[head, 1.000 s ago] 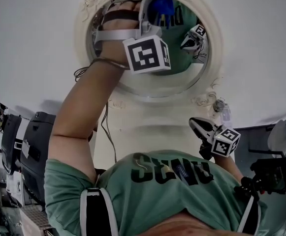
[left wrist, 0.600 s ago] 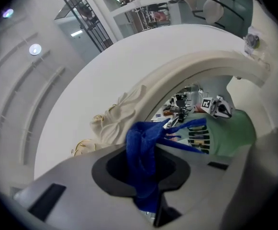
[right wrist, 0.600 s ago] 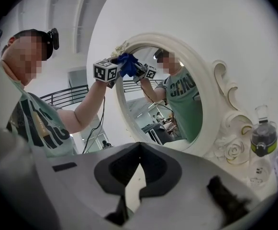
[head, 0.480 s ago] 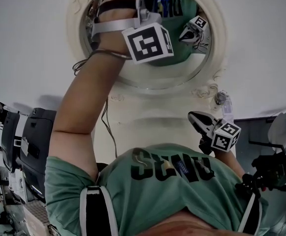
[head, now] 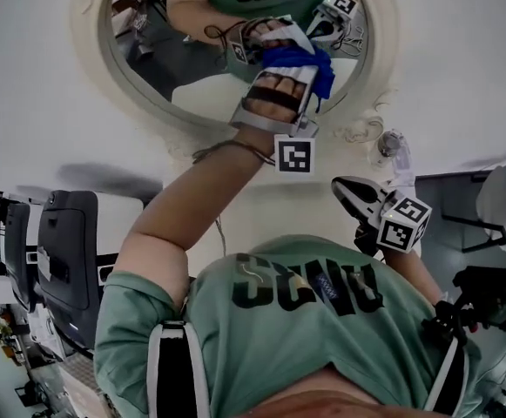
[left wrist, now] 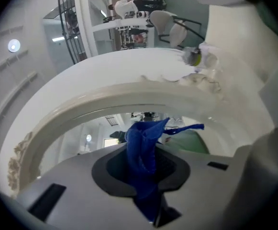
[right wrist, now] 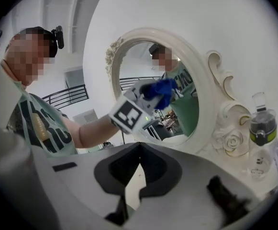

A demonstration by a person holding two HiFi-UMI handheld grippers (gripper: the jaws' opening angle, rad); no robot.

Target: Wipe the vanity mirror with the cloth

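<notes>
Wiping is the step in hand, as I judge it: the left gripper is raised to the mirror in the upper middle of the head view, and the blue cloth appears to meet its own reflection on the glass, right of centre. In the left gripper view the jaws are clamped tight on the cloth, a bunched fold standing up between them toward the glass. The next move likely calls for dragging the cloth across the glass with steady pressure, keeping the grip firm so the fold does not slip out. The right gripper hangs low at the lower right of the frame, well apart from the mirror; its own view shows the jaws closed to a sliver, with nothing between them.
</notes>
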